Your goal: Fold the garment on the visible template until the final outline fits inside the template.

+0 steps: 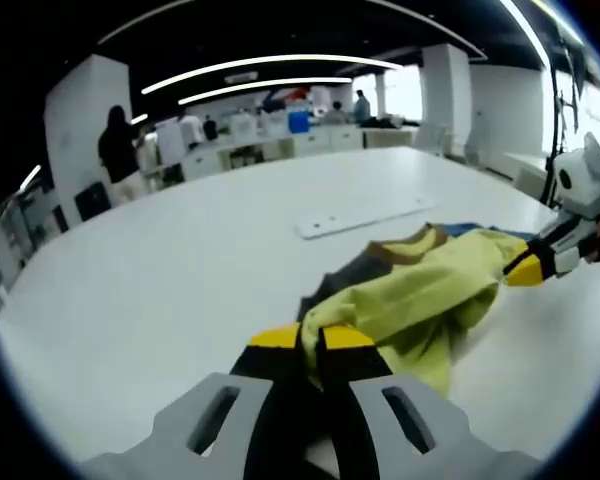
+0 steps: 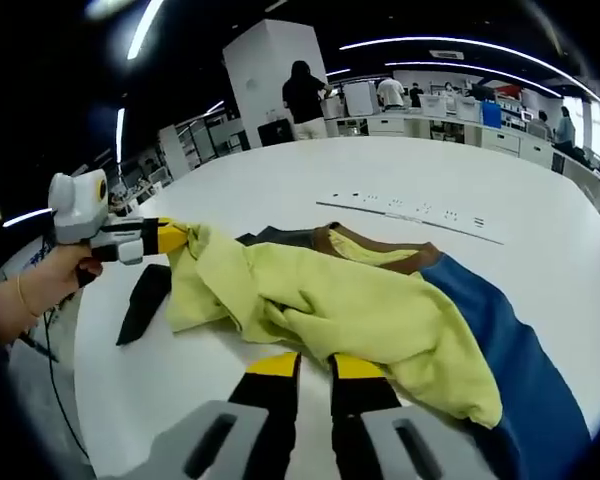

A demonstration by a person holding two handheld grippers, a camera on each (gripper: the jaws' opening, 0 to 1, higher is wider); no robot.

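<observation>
— What does the garment (image 2: 350, 300) look like?
— A soft top in yellow-green and blue, with a brown collar band and a dark grey part behind.

— How does it lie?
— Crumpled on the white table, the yellow part bunched and folded over the rest, the blue part spread flat to one side. One yellow edge is lifted off the surface.

— And in the left gripper view?
— The garment (image 1: 420, 285) shows mostly as rumpled yellow cloth, a strip of blue behind.

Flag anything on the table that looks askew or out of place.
The yellow, blue and grey garment lies bunched and rumpled on the white table, not flat. Both the left gripper and the right gripper pinch its yellow fabric. Nothing looks spilled or damaged.
</observation>
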